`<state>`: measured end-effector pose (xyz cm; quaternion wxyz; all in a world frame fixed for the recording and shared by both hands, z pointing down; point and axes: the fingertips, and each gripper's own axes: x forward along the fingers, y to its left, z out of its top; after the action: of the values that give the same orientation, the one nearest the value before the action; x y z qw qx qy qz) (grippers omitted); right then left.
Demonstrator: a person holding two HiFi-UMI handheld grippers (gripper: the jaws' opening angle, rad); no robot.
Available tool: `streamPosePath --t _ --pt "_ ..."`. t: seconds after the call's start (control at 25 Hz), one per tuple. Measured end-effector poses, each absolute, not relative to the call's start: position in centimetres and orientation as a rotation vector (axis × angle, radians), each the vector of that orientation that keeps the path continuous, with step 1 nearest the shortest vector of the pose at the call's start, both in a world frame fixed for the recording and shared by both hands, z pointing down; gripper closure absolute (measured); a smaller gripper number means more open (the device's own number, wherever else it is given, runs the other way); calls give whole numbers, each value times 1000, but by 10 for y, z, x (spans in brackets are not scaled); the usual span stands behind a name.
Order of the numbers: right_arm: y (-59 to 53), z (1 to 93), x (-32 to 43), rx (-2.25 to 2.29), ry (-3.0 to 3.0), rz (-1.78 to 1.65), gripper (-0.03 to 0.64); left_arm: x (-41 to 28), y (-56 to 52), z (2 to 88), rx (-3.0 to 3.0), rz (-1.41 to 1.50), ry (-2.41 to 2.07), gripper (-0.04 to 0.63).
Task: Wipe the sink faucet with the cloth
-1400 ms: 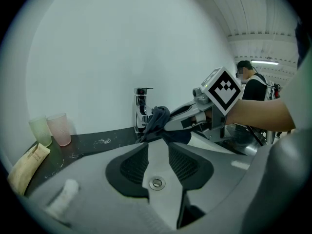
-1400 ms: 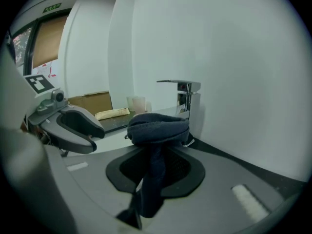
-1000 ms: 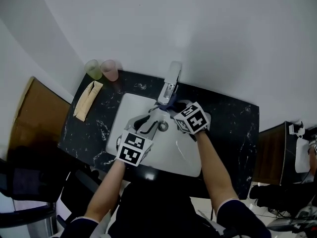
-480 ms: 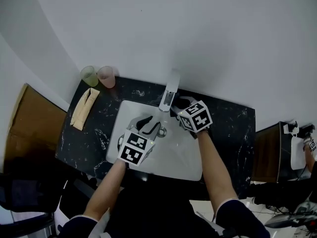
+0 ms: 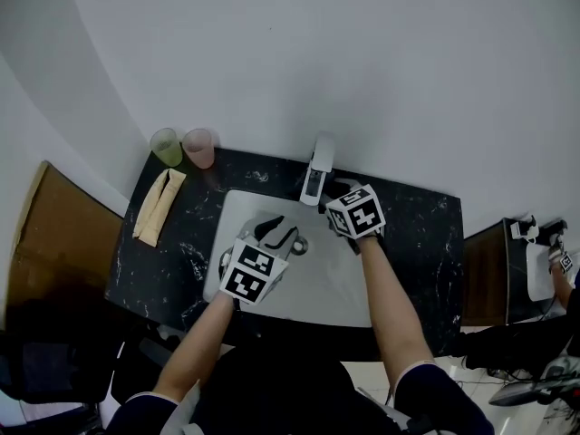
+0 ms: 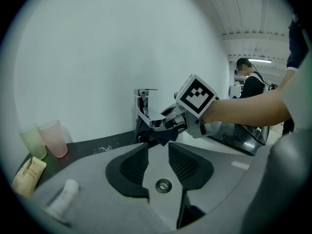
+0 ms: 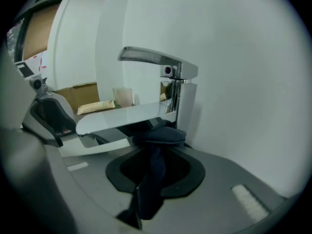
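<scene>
Gripping the dark cloth (image 7: 157, 138): right gripper (image 5: 333, 198), clenched, centre of head view. Cloth bunched under the faucet (image 5: 315, 172) spout, presumably to wipe its underside. Left gripper (image 6: 157, 152): jaws apart, empty, lower left over sink (image 5: 340, 288), apparently parked clear.

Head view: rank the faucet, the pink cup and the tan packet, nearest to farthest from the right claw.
From the right claw:
1. Faucet, just beside the claw, at the back.
2. Pink cup, at the back left of the counter.
3. Tan packet, at the far left end, farthest.
</scene>
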<state>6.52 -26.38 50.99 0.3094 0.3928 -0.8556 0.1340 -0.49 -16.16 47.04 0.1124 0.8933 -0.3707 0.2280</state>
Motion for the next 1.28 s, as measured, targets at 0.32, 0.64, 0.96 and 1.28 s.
streamPosePath --t 0.32,0.64,0.96,1.28 --pt "-244 539 67 1008 -2173 450 545 -16 -159 466 2633 638 -1077 462" --pt "-188 530 59 1002 -2313 490 545 -13 -145 474 2595 524 -944 453" --pt "-137 492 36 949 -2558 371 543 -10 -129 451 2563 241 -798 311" --pt "-115 449 0 882 -2751 229 543 -11 -131 425 2573 121 -746 299"
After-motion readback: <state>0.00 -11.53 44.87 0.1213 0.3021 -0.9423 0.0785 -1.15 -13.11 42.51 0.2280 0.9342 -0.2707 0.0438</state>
